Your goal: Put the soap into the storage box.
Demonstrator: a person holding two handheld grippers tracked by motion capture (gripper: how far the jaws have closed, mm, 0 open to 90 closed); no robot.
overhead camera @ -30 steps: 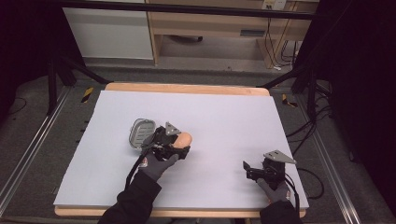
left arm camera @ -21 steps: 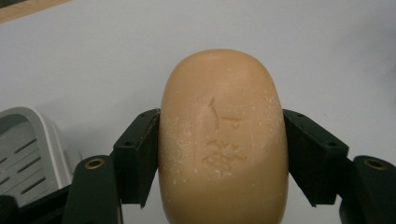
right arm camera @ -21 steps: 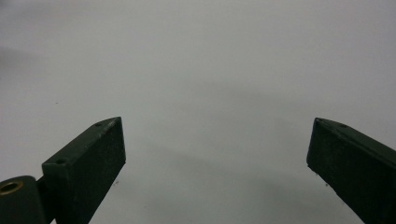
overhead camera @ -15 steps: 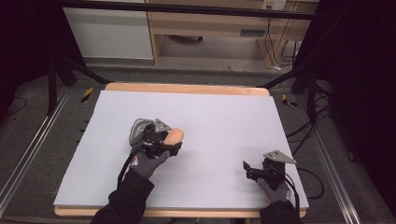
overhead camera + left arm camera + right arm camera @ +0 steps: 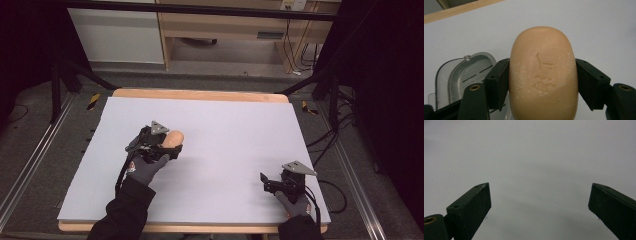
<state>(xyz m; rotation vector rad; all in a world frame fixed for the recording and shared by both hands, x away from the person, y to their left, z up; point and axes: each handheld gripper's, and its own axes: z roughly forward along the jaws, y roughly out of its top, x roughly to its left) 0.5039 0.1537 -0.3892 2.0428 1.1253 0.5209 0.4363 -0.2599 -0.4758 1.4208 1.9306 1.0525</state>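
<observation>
Soap, shifted leftward in left gripper, above white tabletop.

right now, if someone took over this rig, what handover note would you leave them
Left gripper: shut on the bar of soap, carried just above the white table.
Right gripper: open, nothing between the jaws, near the table's right front corner.
Metal soap dish: on the table, right beside the left gripper.
Done: soap gripped.
Left: likely set the soap in the dish and let go.
</observation>
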